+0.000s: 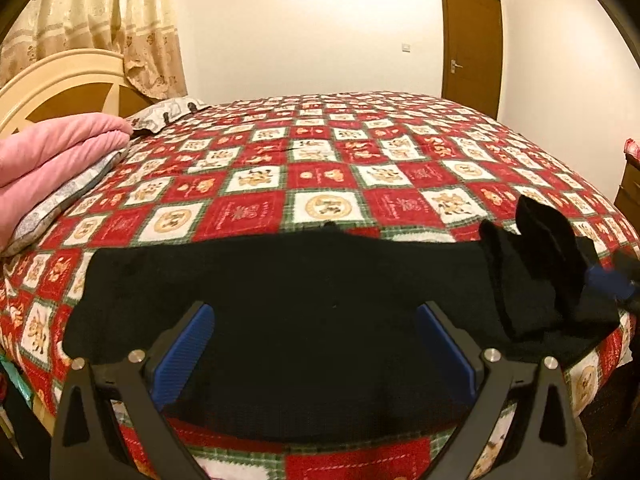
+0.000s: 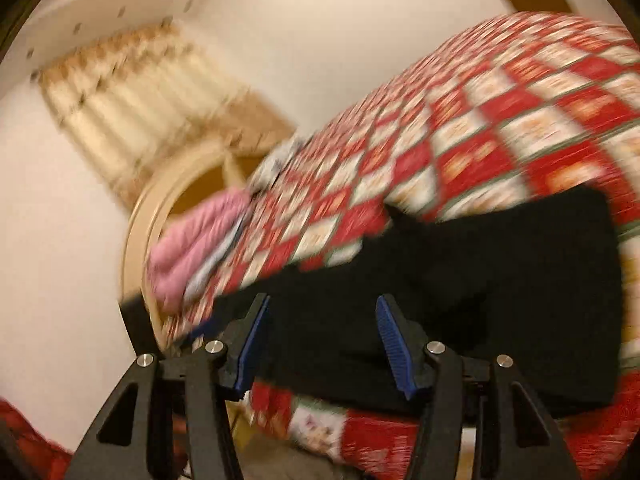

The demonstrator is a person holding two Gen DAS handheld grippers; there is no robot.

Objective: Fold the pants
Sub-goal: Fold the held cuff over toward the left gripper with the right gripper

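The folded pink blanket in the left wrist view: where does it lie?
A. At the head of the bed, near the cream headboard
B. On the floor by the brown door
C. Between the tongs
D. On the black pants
A: the folded pink blanket rests beside the cream headboard, apart from the black pants.

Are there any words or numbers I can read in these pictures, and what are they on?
None can be read.
Red squares of the bedspread: small pale lettering in the left wrist view, too small and soft to read.
Bedspread in the right wrist view: motion-blurred, nothing legible.
Black pants, pink blanket, door: no text visible.
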